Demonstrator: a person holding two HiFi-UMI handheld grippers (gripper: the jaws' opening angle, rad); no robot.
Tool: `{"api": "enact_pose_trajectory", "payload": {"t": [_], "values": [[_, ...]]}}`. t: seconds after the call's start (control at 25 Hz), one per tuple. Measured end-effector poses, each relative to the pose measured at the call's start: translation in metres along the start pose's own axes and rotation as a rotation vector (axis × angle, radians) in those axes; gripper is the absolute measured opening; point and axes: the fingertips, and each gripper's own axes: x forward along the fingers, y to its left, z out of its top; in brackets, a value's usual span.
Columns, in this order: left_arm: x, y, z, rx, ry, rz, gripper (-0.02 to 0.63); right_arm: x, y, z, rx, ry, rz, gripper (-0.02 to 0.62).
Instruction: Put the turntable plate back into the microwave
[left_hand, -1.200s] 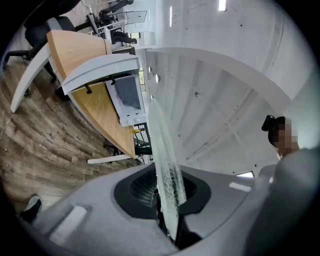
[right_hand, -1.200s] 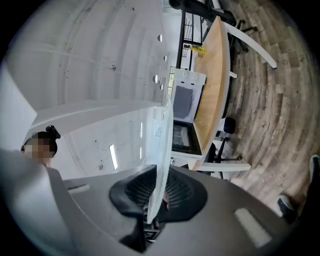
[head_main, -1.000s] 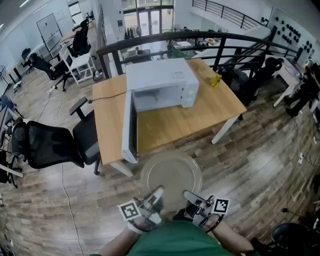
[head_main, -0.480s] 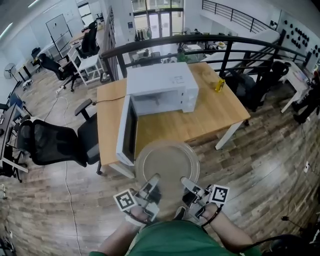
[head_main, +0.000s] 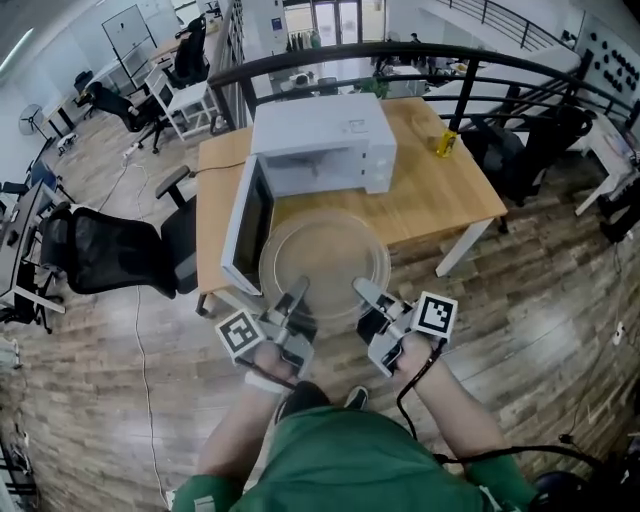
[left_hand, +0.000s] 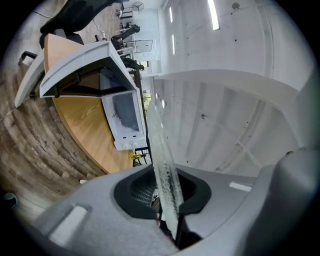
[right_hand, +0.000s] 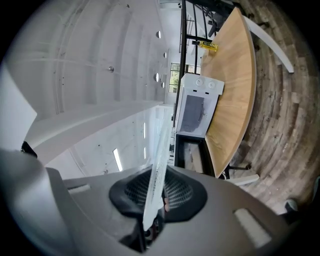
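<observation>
Carrying the clear round glass turntable plate (head_main: 325, 262) at frame centre, pinched by its near rim. Clamped at the disc's lower left by the left gripper (head_main: 293, 292) and at its lower right by the right gripper (head_main: 362, 292), each closed on the glass edge. Showing edge-on between the pads in both gripper views. Held roughly flat over the front edge of the light wooden desk (head_main: 440, 205), not yet inside.

Straight ahead, toward the top of the frame: the white microwave (head_main: 330, 135), with its cavity mouth (head_main: 312, 185) facing the plate just beyond the far rim. Swung out along the left of the disc: the open microwave door (head_main: 247, 232), on the left gripper's side.

Hard to pick a nearer hand, with both about level with each other. Looks like a straight, flat push up-frame into the mouth. Worth minding the door at left and the snug width of the opening.
</observation>
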Motion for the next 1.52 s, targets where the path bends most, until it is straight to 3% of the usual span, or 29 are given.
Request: {"api": "enact_pose_trajectory", "payload": {"t": [0.2,0.6,0.88,1.12,1.52], "values": [[0.007,-0.004,0.002,-0.009,-0.018,-0.021,0.049,0.004,0.003,0.006,-0.001,0.011,0.026,0.042],[0.046,0.038,0.018,-0.056,-0.012,-0.029,0.049,0.026,-0.036,0.04,-0.025,-0.014,-0.013,0.043],[0.104,0.062,0.053,-0.044,-0.03,-0.032,0.049,0.068,-0.059,0.093,-0.047,-0.049,-0.008,0.048],[0.152,0.101,0.095,-0.108,-0.035,-0.008,0.048,0.116,-0.092,0.137,-0.044,-0.067,-0.057,0.046],[0.195,0.14,0.147,-0.138,-0.027,0.003,0.048,0.176,-0.129,0.174,-0.009,-0.068,-0.077,0.043]]}}
